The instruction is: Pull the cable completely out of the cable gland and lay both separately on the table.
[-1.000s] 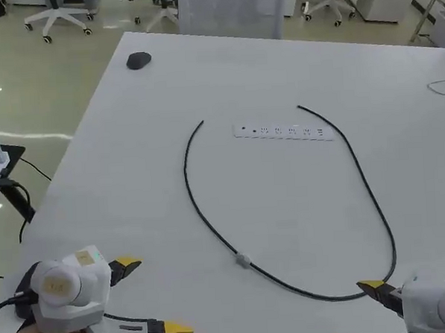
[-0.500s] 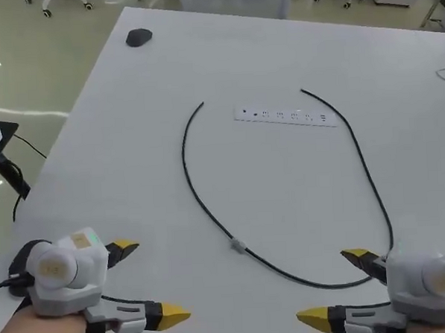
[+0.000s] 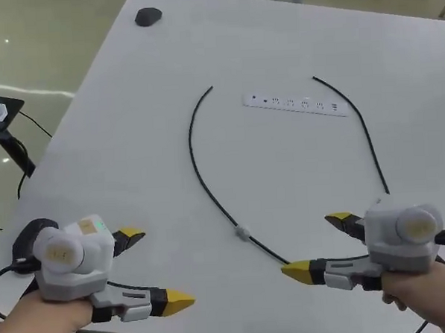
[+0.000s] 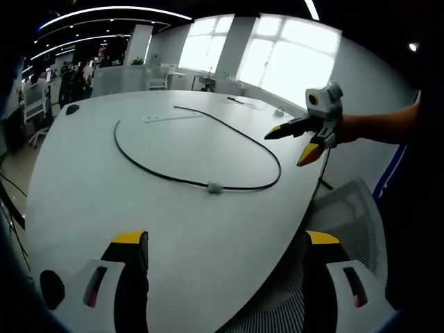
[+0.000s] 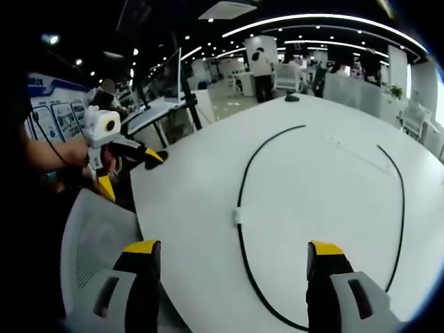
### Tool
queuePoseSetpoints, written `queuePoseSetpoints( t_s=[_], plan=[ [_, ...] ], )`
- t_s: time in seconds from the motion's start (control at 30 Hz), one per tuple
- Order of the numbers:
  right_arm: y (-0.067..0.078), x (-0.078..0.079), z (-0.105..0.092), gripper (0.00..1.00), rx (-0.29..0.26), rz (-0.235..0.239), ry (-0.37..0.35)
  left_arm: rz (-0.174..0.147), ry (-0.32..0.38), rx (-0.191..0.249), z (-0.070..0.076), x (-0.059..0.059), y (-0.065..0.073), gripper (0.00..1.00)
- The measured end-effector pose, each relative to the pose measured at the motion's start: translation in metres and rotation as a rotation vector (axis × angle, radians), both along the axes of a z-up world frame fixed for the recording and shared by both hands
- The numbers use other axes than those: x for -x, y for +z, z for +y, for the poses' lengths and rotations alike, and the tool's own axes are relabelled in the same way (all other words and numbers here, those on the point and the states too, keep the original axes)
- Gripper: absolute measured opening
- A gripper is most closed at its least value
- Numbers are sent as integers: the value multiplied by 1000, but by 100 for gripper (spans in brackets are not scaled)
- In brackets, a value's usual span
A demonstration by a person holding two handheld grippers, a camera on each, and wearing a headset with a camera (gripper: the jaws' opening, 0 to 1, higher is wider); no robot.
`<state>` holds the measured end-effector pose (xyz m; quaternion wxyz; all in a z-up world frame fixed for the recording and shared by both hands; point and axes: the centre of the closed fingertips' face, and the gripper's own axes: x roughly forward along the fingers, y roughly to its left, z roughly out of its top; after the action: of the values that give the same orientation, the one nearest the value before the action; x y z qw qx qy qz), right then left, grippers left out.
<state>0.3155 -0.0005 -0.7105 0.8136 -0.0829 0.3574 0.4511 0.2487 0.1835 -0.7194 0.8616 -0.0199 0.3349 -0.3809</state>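
A long black cable (image 3: 200,175) lies in a wide U on the white table (image 3: 132,141). A small grey cable gland (image 3: 242,232) sits on it near the bottom of the U, also seen as gland (image 4: 214,186) and gland (image 5: 237,216). My left gripper (image 3: 157,267) hovers open over the table's near-left edge, well left of the gland. My right gripper (image 3: 315,244) is open too, close to the right of the gland and above the cable's lower bend. Each gripper view has its own jaws spread, left gripper (image 4: 225,239) and right gripper (image 5: 234,248), with nothing between them.
A white power strip (image 3: 294,104) lies inside the top of the U. A dark mouse (image 3: 148,16) rests at the far left corner. A grey mesh chair (image 5: 90,257) stands by the near edge. A stand with cables (image 3: 5,148) is on the floor to the left.
My right gripper has risen from the bottom right corner and moved forward and left, nearer the gland. The left gripper stays about where it was. The cable lies unmoved.
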Motion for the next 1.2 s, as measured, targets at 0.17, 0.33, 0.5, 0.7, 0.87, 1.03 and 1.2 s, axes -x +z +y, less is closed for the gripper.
queuePoseSetpoints(
  t_s=[0.17,0.33,0.5,0.7,0.87,1.03,1.2],
  plan=[
    [-4,-9,12,83,32,3,34,10,2,-1,1,4,-4,91],
    [-11,-14,18,78,58,26,48,19,2,-8,2,6,-7,91],
    [-13,-18,25,72,60,42,53,13,-13,-36,1,9,-9,91],
    [-18,-26,35,64,76,68,58,11,-12,-23,-4,8,-10,91],
    [-23,-30,41,59,94,95,66,14,-13,-31,-5,4,-14,91],
    [-35,-33,45,56,134,113,92,13,7,-25,-2,-1,-12,91],
    [-47,-32,53,52,160,148,102,16,15,-36,1,-5,-16,91]
  ],
)
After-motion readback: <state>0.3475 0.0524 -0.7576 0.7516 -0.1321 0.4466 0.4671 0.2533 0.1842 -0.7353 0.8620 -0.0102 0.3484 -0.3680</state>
